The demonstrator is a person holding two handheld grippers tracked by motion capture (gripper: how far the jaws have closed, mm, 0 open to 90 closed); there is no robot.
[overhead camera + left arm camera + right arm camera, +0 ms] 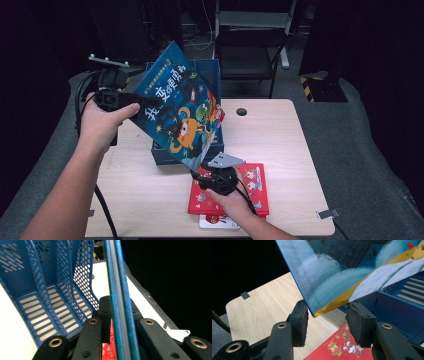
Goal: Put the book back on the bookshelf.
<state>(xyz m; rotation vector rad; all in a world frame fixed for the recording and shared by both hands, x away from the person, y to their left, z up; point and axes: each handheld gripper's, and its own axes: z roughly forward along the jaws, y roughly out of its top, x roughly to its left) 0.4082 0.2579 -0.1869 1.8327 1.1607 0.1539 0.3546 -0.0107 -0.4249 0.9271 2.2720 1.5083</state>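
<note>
Book (182,112) hangs tilted in the air over the blue rack (207,75), my left gripper (142,102) clamped on its far edge. My right gripper (197,176) stands open around the near corner, pads apart from it. Slotting it in is left; red books (252,187) wait near.

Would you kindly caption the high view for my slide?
Left gripper clamps a blue book above the rack; right gripper open at its corner.

High view overhead, gripper views close
</note>
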